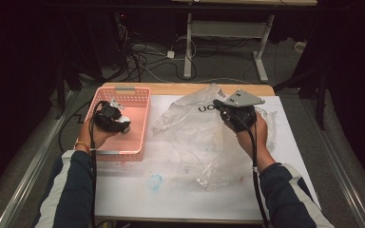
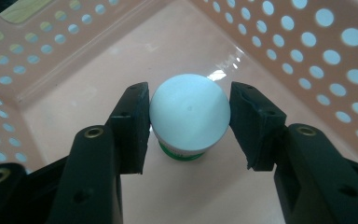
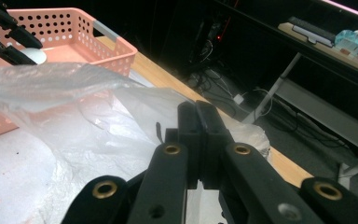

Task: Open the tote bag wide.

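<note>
The left gripper (image 2: 189, 119) points down into a pink perforated basket (image 2: 303, 51), its 2 black jaws set on either side of a small white round-capped jar (image 2: 189, 112) with a green band at its base; the left pad looks to be touching the cap, while a thin gap shows at the right pad, so the jaws are partly apart around the jar rather than clamped on it. The jar stands upright on the basket's smooth floor, near the middle, with bare floor all round it and the holed walls well apart from it on each side. In the high view the same gripper (image 1: 116, 121) sits inside the basket (image 1: 138, 92), which lies at the table's left, its near rim beside the person's left wrist. The right gripper (image 3: 199, 135) has its 2 jaws pressed together, pinching the edge of a clear plastic bag (image 3: 74, 79) and lifting that edge off the table. From above, the bag (image 1: 195, 137) spreads crumpled across the middle of the white table top (image 1: 133, 190), just beside the basket's right wall, and the right gripper (image 1: 223, 109) holds it near the far edge
</note>
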Demonstrator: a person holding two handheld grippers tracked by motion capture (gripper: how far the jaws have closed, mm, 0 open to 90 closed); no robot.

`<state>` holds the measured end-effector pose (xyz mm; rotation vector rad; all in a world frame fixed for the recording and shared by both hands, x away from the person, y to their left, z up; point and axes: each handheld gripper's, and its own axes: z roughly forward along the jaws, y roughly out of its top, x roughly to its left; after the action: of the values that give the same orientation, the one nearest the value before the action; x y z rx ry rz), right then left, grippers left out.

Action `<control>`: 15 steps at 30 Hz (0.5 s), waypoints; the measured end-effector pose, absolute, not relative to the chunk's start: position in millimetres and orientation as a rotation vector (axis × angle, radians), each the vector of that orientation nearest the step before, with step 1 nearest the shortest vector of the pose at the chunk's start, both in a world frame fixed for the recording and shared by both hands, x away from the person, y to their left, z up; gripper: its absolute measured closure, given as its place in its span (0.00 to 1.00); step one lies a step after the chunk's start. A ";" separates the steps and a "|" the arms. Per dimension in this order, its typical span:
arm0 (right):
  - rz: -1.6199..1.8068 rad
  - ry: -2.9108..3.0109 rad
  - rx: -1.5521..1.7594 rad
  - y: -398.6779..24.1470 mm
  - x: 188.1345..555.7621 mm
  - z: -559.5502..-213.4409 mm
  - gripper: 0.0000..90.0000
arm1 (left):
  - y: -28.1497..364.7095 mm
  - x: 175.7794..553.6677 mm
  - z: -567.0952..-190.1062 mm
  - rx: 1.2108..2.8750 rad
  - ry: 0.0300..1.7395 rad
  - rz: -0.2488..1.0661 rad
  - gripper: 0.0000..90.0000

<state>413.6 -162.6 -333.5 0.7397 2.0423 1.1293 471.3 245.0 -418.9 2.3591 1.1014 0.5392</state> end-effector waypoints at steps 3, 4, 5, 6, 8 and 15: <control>1.119 2.053 0.739 -160.5 414.2 -335.3 1.00 | 243.6 470.3 -417.2 2.345 1.082 0.544 0.54; 1.119 2.053 0.739 -160.5 414.2 -335.3 1.00 | 243.2 469.5 -416.2 2.340 1.078 0.553 0.54; 1.116 2.057 0.736 -160.1 414.3 -335.6 1.00 | 243.8 468.7 -415.0 2.326 1.075 0.552 0.54; 1.111 2.059 0.733 -159.7 414.7 -336.0 1.00 | 244.6 468.0 -414.1 2.315 1.073 0.551 0.54; 1.105 2.063 0.737 -159.3 415.4 -337.1 1.00 | 246.0 465.6 -411.4 2.295 1.070 0.563 0.54; 1.100 2.063 0.745 -160.3 416.1 -337.8 1.00 | 247.4 443.8 -391.1 2.173 1.018 0.631 0.54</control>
<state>416.1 -160.3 -337.8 0.7454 2.0632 1.0998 443.8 247.4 -391.1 2.1731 1.0178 0.6308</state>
